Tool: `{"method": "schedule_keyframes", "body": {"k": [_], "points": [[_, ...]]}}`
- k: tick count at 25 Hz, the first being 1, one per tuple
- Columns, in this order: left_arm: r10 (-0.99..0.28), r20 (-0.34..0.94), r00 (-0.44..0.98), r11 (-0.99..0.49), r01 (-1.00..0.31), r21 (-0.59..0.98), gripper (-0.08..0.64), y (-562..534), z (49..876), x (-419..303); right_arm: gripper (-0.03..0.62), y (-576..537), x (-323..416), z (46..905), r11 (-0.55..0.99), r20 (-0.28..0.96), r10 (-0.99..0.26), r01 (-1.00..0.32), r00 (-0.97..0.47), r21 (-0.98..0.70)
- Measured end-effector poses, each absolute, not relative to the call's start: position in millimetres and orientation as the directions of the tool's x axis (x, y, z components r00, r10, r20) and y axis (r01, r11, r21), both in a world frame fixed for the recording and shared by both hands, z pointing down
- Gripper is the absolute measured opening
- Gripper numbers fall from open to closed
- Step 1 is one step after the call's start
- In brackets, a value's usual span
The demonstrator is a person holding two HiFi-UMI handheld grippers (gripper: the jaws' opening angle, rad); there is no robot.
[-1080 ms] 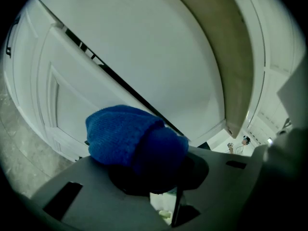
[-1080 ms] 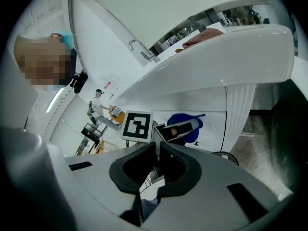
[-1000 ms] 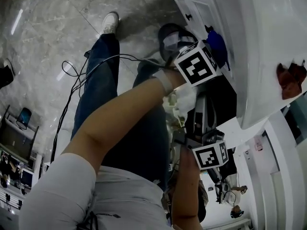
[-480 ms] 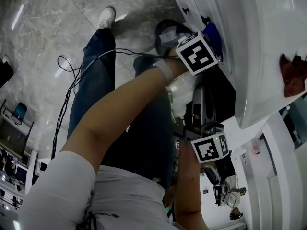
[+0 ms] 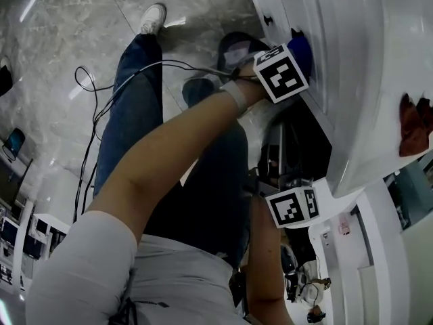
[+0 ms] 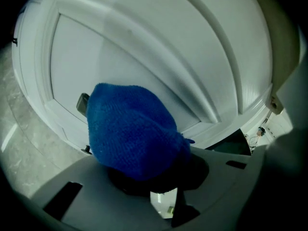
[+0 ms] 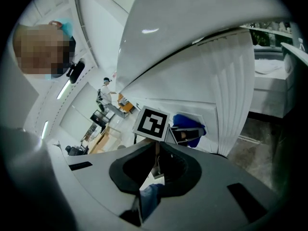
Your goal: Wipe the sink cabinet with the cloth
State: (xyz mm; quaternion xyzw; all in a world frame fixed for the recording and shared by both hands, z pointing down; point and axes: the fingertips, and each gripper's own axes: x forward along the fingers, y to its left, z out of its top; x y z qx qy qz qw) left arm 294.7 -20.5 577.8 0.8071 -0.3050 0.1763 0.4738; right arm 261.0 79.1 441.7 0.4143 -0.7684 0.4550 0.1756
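The left hand-held gripper (image 5: 295, 61) is clenched on a blue cloth (image 6: 132, 129) pressed against the white sink cabinet door (image 6: 144, 47). The right hand-held gripper (image 7: 156, 153) is held back from it, jaws together and empty.

Looking steeply down, I see the left gripper (image 5: 292, 63), with its black-and-white marker cube, reaching to the far right. A bunched blue knitted cloth (image 5: 304, 51) at its tip touches the panelled door of the white sink cabinet (image 5: 287, 9). The right gripper (image 5: 284, 187) hangs nearer, apart from the cloth. A bare forearm (image 5: 169, 147) crosses blue jeans (image 5: 132, 107). Black cables (image 5: 95, 100) loop over the grey marble floor (image 5: 61, 46) near a white shoe (image 5: 153, 17). A reddish-brown lump (image 5: 413, 124) lies on the white basin top (image 5: 379, 59); I cannot tell what it is.
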Motion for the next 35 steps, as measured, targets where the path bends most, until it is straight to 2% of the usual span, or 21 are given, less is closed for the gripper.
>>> {"method": "schedule_keyframes", "body": {"k": [18, 25, 35], "points": [[-0.235, 0.652, 0.721, -0.263, -0.693, 0.671, 0.091, -9, 663, 297, 0.038, 71, 246, 473, 0.297, 0.629, -0.443, -0.767, -0.639, -0.569], [-0.268, 0.701, 0.661, -0.189, -0.749, 0.635, 0.091, -22, 689, 270, 0.038, 69, 244, 479, 0.291, 0.627, -0.45, -0.768, -0.636, -0.571], [-0.187, 0.664, 0.724, -0.272, -0.688, 0.673, 0.091, -2, 675, 305, 0.04, 76, 251, 474, 0.26, 0.622, -0.482, -0.779, -0.617, -0.571]]}}
